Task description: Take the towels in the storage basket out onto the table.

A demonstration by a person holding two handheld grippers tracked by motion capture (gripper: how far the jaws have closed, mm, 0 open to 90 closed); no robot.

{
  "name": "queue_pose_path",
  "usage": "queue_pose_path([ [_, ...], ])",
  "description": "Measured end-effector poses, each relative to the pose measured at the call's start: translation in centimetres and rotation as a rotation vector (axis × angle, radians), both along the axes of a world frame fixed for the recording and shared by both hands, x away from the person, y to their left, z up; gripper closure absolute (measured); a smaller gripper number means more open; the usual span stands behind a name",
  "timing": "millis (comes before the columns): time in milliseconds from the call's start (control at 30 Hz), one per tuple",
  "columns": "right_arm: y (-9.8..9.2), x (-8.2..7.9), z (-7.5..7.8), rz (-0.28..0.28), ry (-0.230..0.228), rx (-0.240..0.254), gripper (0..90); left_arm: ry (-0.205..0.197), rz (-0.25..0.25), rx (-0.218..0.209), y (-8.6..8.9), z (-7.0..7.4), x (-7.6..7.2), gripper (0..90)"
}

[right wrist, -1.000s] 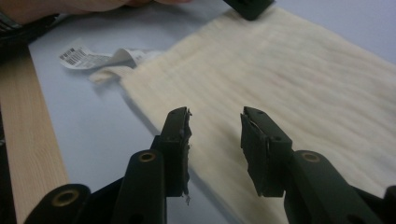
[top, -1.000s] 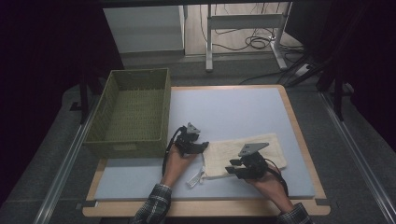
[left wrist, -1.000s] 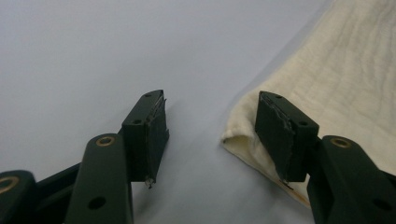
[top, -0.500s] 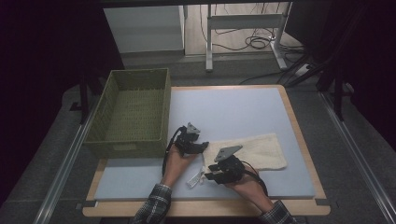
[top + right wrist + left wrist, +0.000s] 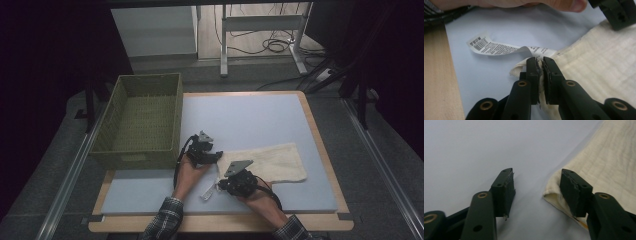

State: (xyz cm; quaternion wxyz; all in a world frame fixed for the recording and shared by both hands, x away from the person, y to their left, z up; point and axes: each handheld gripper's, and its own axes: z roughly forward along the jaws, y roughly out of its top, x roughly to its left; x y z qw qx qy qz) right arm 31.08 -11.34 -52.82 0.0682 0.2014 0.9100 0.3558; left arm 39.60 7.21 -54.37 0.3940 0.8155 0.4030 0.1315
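Note:
A cream quilted cloth (image 5: 272, 161) lies flat on the blue-grey mat (image 5: 250, 117), with a white printed label (image 5: 207, 191) trailing from its near left corner. My right gripper (image 5: 223, 186) is shut on that corner; in the right gripper view its jaws (image 5: 540, 62) have just closed on the cloth's (image 5: 604, 67) hem beside the label (image 5: 496, 46). My left gripper (image 5: 214, 155) stands at the far left corner. Its jaws (image 5: 536, 185) are open and have just narrowed a little, one resting on the cloth's (image 5: 609, 162) folded corner and the other on the bare mat.
A green woven basket (image 5: 145, 120) stands empty at the mat's left edge, close behind the left hand. The wooden table edge (image 5: 215, 223) runs along the front. The left hand's fingers (image 5: 524, 3) and the left gripper (image 5: 616, 12) show beyond the right gripper's jaws.
My right gripper has slid left along the cloth's near edge to its left corner and shut there. The left gripper has stayed where it was.

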Motion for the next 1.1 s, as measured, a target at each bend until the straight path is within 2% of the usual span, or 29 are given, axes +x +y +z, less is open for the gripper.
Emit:
queue_pose_path([
  [133, -0.3, 0.3, -0.1, -0.008, 0.032, 0.028, 84.5, -0.01, 0.02, 0.007, -0.1, 0.0, -0.1, 55.8],
  [167, -0.3, 0.3, -0.1, -0.008, 0.033, 0.028, 84.5, -0.017, -0.013, 0.011, -0.1, 0.1, -0.2, 58.7],
  [200, -0.3, 0.3, -0.1, -0.009, 0.032, 0.027, 84.5, -0.029, -0.042, 0.019, -0.3, 0.1, -0.3, 70.7],
  [233, -0.3, 0.2, -0.1, -0.008, 0.031, 0.026, 84.5, -0.045, -0.069, 0.033, -0.5, 0.1, -0.5, 78.0],
  [267, -0.3, 0.2, -0.1, -0.009, 0.03, 0.024, 84.5, -0.055, -0.075, 0.044, -0.7, 0.1, -0.6, 83.7],
  [300, -0.3, 0.2, 0.0, -0.011, 0.031, 0.023, 84.5, -0.049, -0.076, 0.038, -0.6, 0.1, -0.6, 85.8],
  [400, -0.2, 0.3, 0.0, -0.011, 0.037, 0.021, 84.7, -0.018, -0.072, 0.0, -0.3, 0.1, -0.3, 87.3],
  [467, -0.2, 0.3, 0.0, -0.008, 0.036, 0.019, 84.8, -0.012, -0.064, -0.014, -0.1, 0.1, -0.3, 87.9],
  [567, 0.0, 0.4, 0.1, -0.002, 0.039, 0.027, 84.9, -0.043, -0.03, -0.015, 0.4, 0.7, -0.8, 88.4],
  [667, 0.5, 0.6, 0.5, 0.005, 0.041, 0.053, 84.9, -0.073, 0.022, -0.026, 1.1, 1.8, -1.4, 88.3],
  [733, 0.9, 0.7, 0.9, 0.016, 0.039, 0.072, 84.9, -0.085, 0.036, -0.017, 1.2, 2.1, -1.6, 88.3],
  [800, 1.0, 0.5, 1.3, 0.024, 0.021, 0.07, 84.8, -0.082, 0.032, -0.006, 1.1, 2.0, -1.6, 88.3],
  [933, -0.1, 0.2, 1.9, 0.0, -0.001, 0.083, 84.8, -0.081, 0.02, -0.035, 0.4, 2.0, -1.1, 88.1],
  [1100, -2.3, 0.2, 2.6, -0.039, -0.011, 0.105, 84.8, -0.114, -0.023, -0.026, -1.3, 3.1, -0.8, 87.9],
])
